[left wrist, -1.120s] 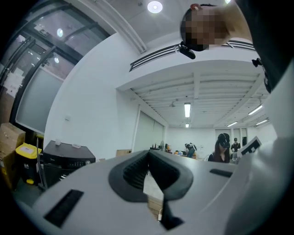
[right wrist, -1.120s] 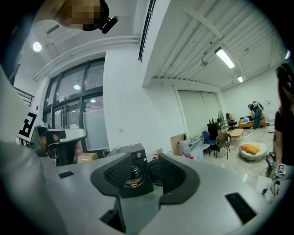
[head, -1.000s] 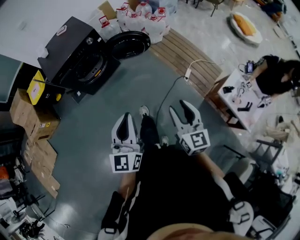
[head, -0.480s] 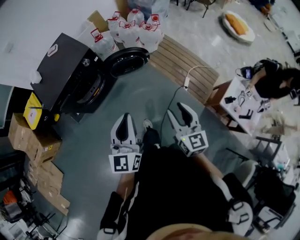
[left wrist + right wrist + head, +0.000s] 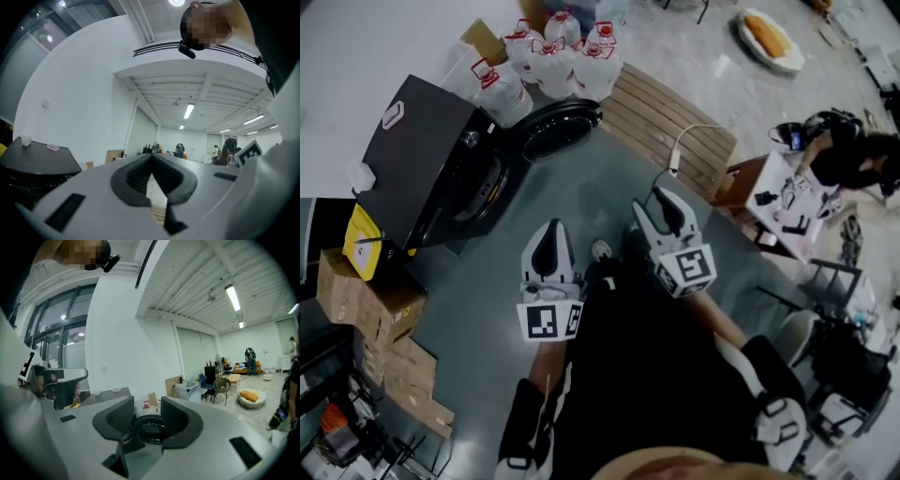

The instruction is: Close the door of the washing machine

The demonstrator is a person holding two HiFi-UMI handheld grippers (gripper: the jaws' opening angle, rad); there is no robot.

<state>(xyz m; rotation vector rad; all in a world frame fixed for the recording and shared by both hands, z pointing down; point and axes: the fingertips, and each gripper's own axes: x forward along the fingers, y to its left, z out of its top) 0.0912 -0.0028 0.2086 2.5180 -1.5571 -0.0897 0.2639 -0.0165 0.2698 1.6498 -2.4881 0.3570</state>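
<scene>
The washing machine (image 5: 431, 159) is showing a black casing, matt on top. Its round door (image 5: 558, 127) is presenting a glossy dark face. The floor (image 5: 478, 309) is reading smooth and grey, with a slight sheen. The slatted platform (image 5: 675, 112) is showing bare wood. The boxes (image 5: 370, 300) are appearing as brown cardboard and the jugs (image 5: 546, 58) as clear plastic. The left tongs (image 5: 551, 234) and right tongs (image 5: 663, 204) are wearing smooth white plastic shells with dark ribbed pads (image 5: 138, 176).

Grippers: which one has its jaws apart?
The right gripper: its jaws stand apart and empty, with the open washing machine door showing far off through the gap. The left gripper has its jaws together at the tips.
</scene>
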